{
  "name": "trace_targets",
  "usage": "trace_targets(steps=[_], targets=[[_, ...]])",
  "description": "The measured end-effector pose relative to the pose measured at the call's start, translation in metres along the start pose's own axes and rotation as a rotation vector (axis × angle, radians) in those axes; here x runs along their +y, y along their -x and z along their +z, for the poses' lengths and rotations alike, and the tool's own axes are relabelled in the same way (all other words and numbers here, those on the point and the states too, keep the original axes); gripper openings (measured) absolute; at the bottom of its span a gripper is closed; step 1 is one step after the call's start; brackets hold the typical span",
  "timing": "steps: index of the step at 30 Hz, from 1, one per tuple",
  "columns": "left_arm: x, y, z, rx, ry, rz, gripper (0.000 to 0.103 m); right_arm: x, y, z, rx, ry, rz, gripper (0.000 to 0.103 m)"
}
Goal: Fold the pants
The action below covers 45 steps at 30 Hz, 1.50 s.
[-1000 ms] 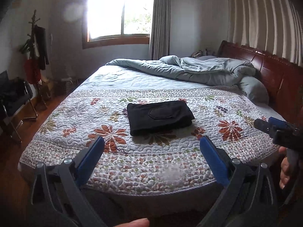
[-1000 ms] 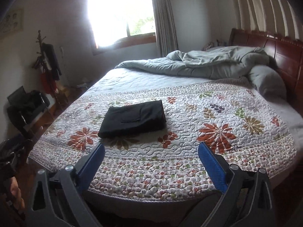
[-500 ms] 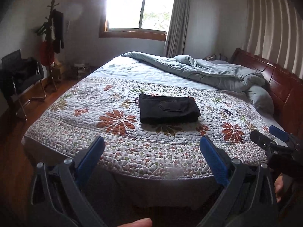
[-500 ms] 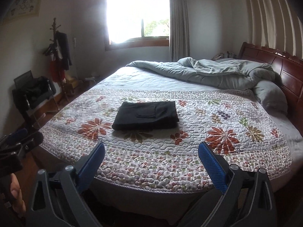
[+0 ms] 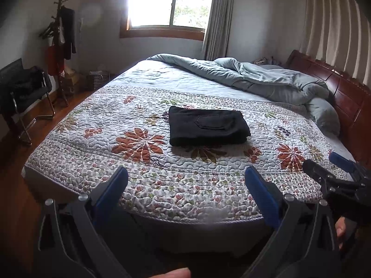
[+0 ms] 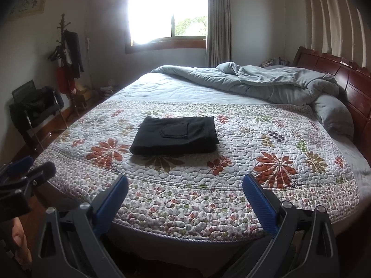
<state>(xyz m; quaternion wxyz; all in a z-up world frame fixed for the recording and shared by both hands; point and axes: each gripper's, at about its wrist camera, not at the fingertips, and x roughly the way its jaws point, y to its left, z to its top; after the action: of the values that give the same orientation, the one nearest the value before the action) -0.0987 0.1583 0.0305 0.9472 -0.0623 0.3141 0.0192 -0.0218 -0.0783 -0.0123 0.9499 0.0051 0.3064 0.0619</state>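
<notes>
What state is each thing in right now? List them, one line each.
black pants: folded into a compact rectangle, lying flat on the quilt, untouched.
left hand-held gripper: open, empty, held back from the bed edge.
right hand-held gripper: open, empty, also clear of the bed.
floral quilt: spread flat.
grey duvet: rumpled, bunched near the headboard.
curtain: drawn aside from the window.

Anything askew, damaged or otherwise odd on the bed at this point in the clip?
Nothing stands out. The black pants lie folded in a neat rectangle on the floral quilt. The grey duvet is bunched up near the headboard, clear of the pants. Both the left tongs and right tongs are open and empty.
</notes>
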Motion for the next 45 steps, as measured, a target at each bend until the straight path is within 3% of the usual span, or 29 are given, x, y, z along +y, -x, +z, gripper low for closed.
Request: trace_targets(steps=[14, 26, 45], targets=[[0.001, -0.024, 0.007, 0.046, 0.013, 0.034, 0.100, -0.003, -0.025, 0.001, 0.040, -0.010, 0.023, 0.099], [-0.009, -0.018, 0.010, 0.033, -0.031, 0.068, 0.100, -0.004, -0.018, 0.007, 0.023, -0.008, 0.018, 0.099], [-0.016, -0.007, 0.014, 0.022, -0.049, 0.059, 0.100, -0.005, -0.011, 0.009, 0.011, -0.017, 0.015, 0.099]])
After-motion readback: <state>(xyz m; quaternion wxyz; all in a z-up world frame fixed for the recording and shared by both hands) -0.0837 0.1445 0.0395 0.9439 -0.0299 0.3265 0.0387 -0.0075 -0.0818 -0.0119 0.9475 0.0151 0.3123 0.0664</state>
